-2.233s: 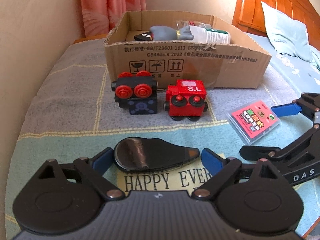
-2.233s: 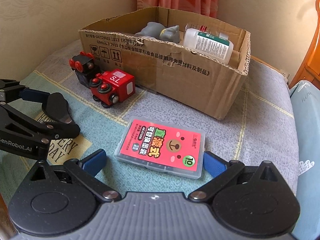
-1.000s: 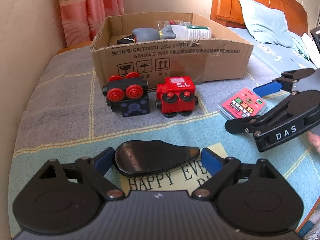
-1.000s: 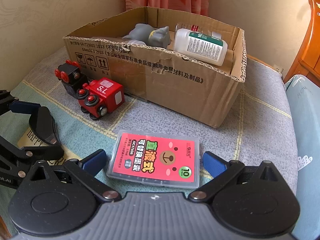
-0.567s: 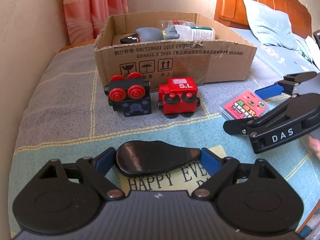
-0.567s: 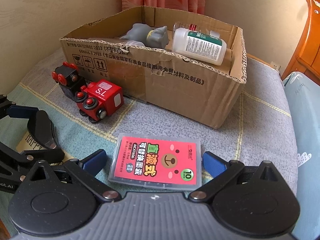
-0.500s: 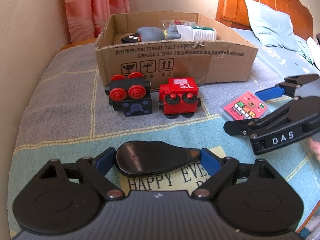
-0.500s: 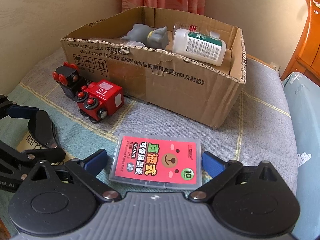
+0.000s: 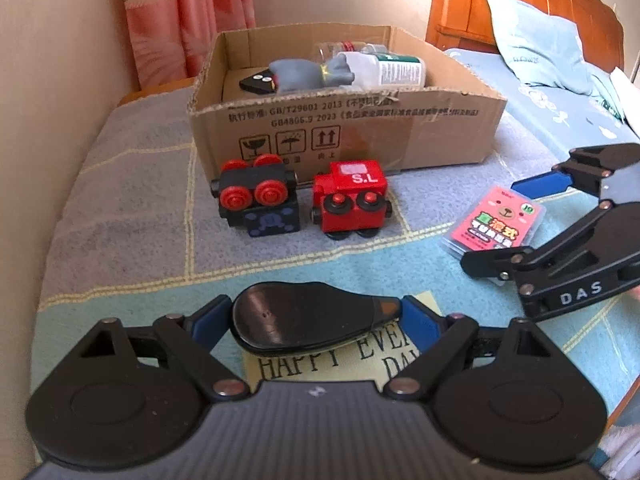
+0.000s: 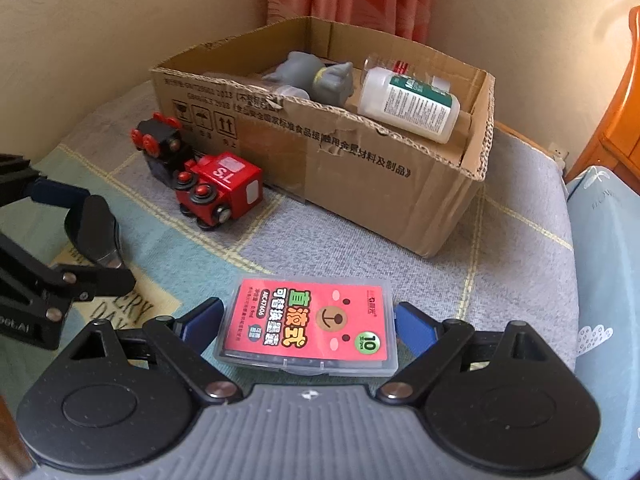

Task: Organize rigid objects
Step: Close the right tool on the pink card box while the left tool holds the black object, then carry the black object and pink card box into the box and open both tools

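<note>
Presently the right claw (image 10: pixel 308 322), jaws just closing, brackets the flat red case (image 10: pixel 308 330) on the bed; contact uncertain. Left claw (image 9: pixel 316 318) clamps the black case (image 9: pixel 308 322). Risk: the thin slick red case slips before reaching the cardboard box (image 10: pixel 360 168).

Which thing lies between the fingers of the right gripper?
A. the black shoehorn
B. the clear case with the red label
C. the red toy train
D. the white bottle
B: in the right wrist view the case lies flat on the cloth between the fingers of the right gripper.
</note>
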The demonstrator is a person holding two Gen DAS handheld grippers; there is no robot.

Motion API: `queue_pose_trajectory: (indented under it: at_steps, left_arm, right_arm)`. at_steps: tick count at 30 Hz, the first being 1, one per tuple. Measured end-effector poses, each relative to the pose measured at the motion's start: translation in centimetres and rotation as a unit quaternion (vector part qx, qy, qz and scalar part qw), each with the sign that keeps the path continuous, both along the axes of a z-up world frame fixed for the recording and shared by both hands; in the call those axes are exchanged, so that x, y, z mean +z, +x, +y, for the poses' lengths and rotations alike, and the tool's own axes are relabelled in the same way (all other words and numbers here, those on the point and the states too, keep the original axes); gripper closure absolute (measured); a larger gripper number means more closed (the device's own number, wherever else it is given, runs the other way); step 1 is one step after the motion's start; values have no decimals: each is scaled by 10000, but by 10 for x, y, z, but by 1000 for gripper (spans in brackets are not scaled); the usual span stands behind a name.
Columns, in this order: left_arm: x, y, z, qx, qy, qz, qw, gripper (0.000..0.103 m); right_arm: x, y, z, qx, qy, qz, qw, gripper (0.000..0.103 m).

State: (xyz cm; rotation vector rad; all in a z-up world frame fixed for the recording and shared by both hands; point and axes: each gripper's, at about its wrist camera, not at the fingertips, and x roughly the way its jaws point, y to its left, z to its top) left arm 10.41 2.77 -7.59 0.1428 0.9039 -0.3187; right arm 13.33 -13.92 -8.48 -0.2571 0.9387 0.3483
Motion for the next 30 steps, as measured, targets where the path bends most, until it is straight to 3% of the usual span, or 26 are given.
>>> queue_pose_trajectory:
  at_steps: [11, 17, 20, 30]
  left_arm:
    - [42, 2, 4, -144, 113, -357, 9992, 14]
    - [66, 19, 8, -44, 102, -717, 9974, 14]
    - [76, 32, 7, -18, 74, -858, 9963, 14]
    - [98, 80, -6, -17, 48, -1157, 9933, 14]
  right_arm:
    - [54, -5, -13, 201, 190, -429, 9987, 9]
    - [87, 20, -21, 19, 368, -855, 9957, 9]
    - [88, 43, -22, -172, 465, -885, 9948, 8]
    - [60, 110, -17, -705, 649, -342, 9948, 8]
